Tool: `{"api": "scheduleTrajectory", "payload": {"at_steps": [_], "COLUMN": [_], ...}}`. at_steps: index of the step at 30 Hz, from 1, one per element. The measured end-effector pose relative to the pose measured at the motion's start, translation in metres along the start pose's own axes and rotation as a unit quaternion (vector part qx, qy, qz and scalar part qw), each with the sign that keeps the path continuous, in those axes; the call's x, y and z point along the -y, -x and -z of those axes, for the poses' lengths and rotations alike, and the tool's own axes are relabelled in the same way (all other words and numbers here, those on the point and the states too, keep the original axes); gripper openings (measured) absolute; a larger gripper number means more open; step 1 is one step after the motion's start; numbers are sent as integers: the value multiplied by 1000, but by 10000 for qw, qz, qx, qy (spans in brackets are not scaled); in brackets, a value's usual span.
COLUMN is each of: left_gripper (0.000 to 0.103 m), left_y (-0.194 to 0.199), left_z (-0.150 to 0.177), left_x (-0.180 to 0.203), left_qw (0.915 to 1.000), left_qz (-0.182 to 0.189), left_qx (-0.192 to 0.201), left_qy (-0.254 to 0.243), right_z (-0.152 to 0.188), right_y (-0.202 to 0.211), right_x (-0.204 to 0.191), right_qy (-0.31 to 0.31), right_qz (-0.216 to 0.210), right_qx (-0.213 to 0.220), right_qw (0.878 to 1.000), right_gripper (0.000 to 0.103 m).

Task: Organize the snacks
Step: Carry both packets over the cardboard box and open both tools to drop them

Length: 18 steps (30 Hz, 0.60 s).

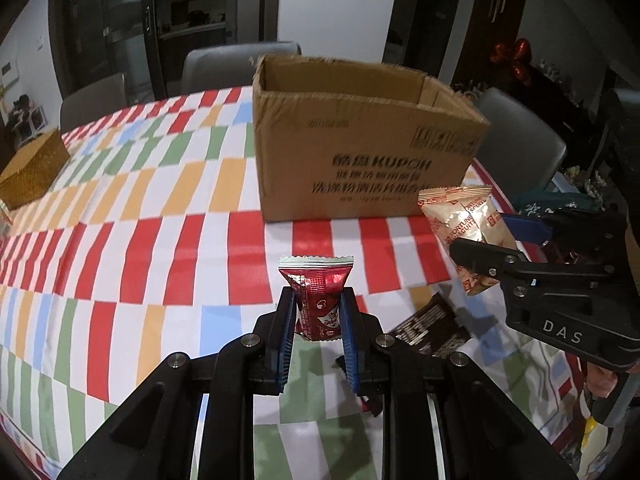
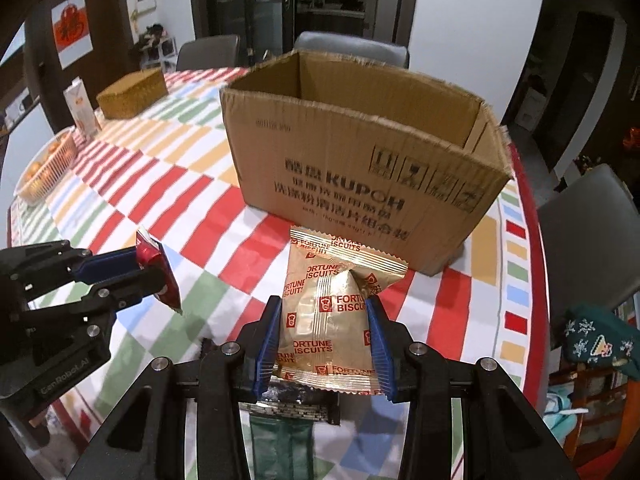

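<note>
My left gripper (image 1: 318, 296) is shut on a small red snack packet (image 1: 318, 294) and holds it above the tablecloth, in front of the open cardboard box (image 1: 360, 144). My right gripper (image 2: 326, 304) is shut on a gold Fortune Biscuits packet (image 2: 328, 320), held near the box's (image 2: 360, 152) front right corner. Each gripper shows in the other view: the right one (image 1: 480, 240) with its gold packet (image 1: 464, 216), the left one (image 2: 148, 268) with the red packet (image 2: 160, 272). The box's inside is hidden.
A dark brown snack packet (image 1: 432, 330) lies on the checkered tablecloth (image 1: 160, 240) under my right gripper; it also shows in the right wrist view (image 2: 296, 404), with a green packet (image 2: 280, 440) below. A woven box (image 2: 132, 94), a carton (image 2: 82, 108) and a fruit basket (image 2: 44, 168) stand far left. Chairs ring the table.
</note>
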<state>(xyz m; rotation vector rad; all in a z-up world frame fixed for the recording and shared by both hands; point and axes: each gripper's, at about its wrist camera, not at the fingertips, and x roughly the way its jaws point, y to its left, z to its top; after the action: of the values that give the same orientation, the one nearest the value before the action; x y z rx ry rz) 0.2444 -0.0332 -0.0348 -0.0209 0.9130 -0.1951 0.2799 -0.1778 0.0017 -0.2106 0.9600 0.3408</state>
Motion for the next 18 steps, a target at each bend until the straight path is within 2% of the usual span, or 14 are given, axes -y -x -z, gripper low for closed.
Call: {"api": "scheduleTrajectory", "payload": {"at_steps": [18], "left_gripper": [22], "left_y": [43], "left_z": [-46], "left_x": [14], "left_qw": [9968], "left_qz": [81], "left_qx": [746], "left_qy": [-277], "right_z": [-22], "right_y": [46], "right_x": [17], "right_qy": [-433], "right_qz": [31], "right_qx": [736], "right_qw": [9963], "right_gripper": [42]}}
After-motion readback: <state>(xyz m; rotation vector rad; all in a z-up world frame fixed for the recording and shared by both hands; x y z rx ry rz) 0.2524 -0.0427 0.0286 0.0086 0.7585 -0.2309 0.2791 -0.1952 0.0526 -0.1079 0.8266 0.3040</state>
